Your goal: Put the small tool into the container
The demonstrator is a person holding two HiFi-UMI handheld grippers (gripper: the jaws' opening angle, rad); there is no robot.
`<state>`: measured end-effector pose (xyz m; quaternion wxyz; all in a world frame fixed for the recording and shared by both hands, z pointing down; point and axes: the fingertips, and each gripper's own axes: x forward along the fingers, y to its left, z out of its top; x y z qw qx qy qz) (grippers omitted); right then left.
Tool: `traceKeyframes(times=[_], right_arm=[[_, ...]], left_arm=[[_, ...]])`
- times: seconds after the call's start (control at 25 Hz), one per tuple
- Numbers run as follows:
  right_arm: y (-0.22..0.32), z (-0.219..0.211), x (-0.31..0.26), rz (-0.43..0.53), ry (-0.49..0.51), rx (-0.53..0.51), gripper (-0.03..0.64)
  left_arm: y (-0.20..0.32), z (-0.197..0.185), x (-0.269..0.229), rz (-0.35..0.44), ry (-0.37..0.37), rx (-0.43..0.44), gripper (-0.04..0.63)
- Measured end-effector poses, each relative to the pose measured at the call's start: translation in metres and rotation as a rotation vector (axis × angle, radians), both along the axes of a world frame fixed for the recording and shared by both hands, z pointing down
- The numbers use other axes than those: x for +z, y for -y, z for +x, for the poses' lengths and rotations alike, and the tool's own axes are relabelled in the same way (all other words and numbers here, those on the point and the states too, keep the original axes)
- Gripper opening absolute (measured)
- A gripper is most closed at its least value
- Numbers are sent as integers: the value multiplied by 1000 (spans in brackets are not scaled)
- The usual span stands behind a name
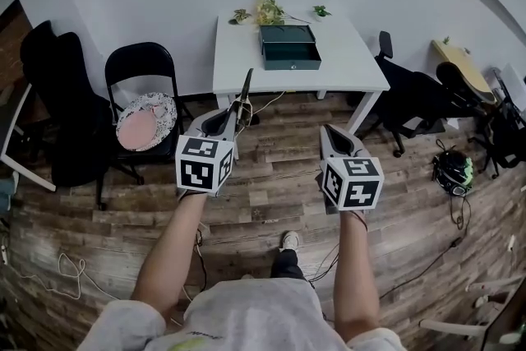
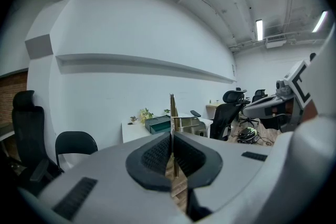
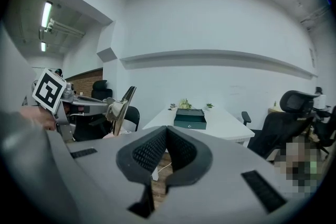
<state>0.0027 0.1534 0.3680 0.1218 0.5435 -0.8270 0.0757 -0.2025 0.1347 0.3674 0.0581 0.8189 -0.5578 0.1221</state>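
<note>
My left gripper [image 1: 234, 113] is shut on a small tool [image 1: 245, 89], a thin flat blade that sticks up past the fingertips. In the left gripper view the small tool [image 2: 171, 113] shows edge-on between the closed pads. The right gripper view shows the small tool [image 3: 122, 107] from the side. My right gripper [image 1: 335, 134] is shut with nothing in it, level with the left one. A dark green container [image 1: 289, 47] with its lid raised stands on a white table [image 1: 345, 66], well ahead of both grippers. The container [image 3: 189, 118] lies straight ahead in the right gripper view.
Small plants [image 1: 267, 11] stand behind the box at the table's back edge. A black folding chair [image 1: 141, 70] with a round cushion [image 1: 146, 121] is left of the table. Office chairs [image 1: 411, 99] and a helmet [image 1: 454, 170] are on the right. Cables lie on the wooden floor.
</note>
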Motion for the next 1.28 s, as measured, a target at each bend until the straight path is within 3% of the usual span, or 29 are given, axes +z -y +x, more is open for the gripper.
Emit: traceKeyframes(times=[0.64, 1.28], right_arm=[[133, 50, -2, -20, -3, -118, 5], [199, 85, 6, -28, 20, -181, 5]], left_arm=[[111, 51, 0, -35, 33, -92, 3], [168, 87, 4, -47, 67, -148, 3]])
